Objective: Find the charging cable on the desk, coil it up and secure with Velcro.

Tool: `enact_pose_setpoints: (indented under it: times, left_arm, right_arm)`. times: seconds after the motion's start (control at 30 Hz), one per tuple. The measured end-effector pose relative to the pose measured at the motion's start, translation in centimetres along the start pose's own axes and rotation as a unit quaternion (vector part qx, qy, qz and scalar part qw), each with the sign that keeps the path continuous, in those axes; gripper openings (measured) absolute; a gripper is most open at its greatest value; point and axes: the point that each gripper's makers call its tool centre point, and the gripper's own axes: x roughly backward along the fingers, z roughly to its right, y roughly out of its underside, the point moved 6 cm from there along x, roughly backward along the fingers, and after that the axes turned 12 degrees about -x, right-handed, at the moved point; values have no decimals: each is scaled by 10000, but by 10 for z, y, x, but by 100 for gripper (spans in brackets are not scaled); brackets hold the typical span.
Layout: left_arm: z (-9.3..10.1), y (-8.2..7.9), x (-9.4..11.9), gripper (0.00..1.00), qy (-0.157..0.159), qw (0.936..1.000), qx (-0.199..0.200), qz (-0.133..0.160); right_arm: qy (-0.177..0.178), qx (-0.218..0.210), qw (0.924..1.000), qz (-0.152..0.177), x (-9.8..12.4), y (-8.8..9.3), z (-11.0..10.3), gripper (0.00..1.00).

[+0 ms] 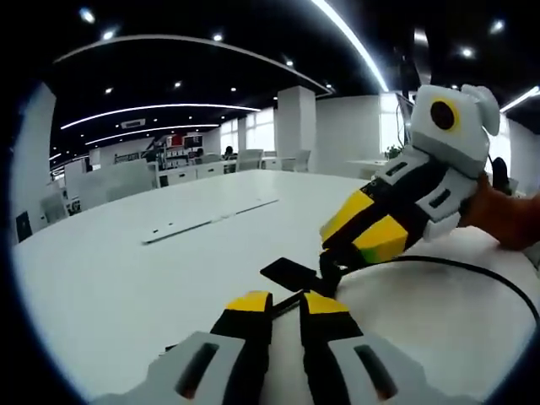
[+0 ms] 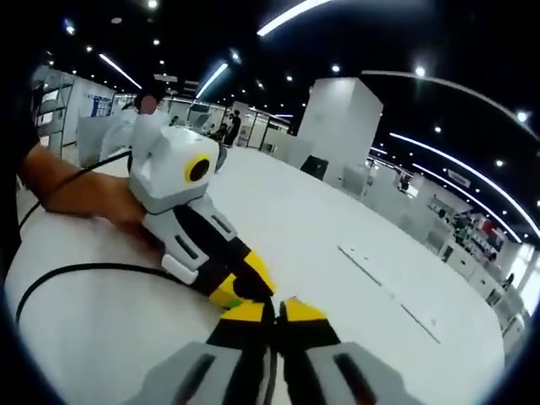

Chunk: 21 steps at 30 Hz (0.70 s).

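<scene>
On the white desk (image 1: 126, 278) the left gripper (image 1: 285, 309) has its jaws nearly together on the black charging cable (image 1: 472, 268), beside its Velcro strap (image 1: 289, 273); the right gripper (image 1: 331, 268) pinches the same cable; its jaws look closed. The cable trails in 1 loose loop; coiling has barely begun, and the strapping is left.

Your left gripper (image 1: 285, 305) and right gripper (image 2: 268, 310) meet tip to tip, both jaw pairs nearly closed. Hand (image 2: 118, 211) gripping the left one.
</scene>
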Motion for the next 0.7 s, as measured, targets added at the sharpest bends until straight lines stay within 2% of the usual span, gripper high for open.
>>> enact_pose_setpoints:
  times: [0.23,0.7]
  left_arm:
    - [0,0,0,14,5,10000,0,11]
    - [-1,1,-1,13,23,10000,-23,29]
  right_arm:
    - [37,25,10000,-46,-5,-2,4,3]
    - [157,-469,9984,-269,-23,16,28,3]
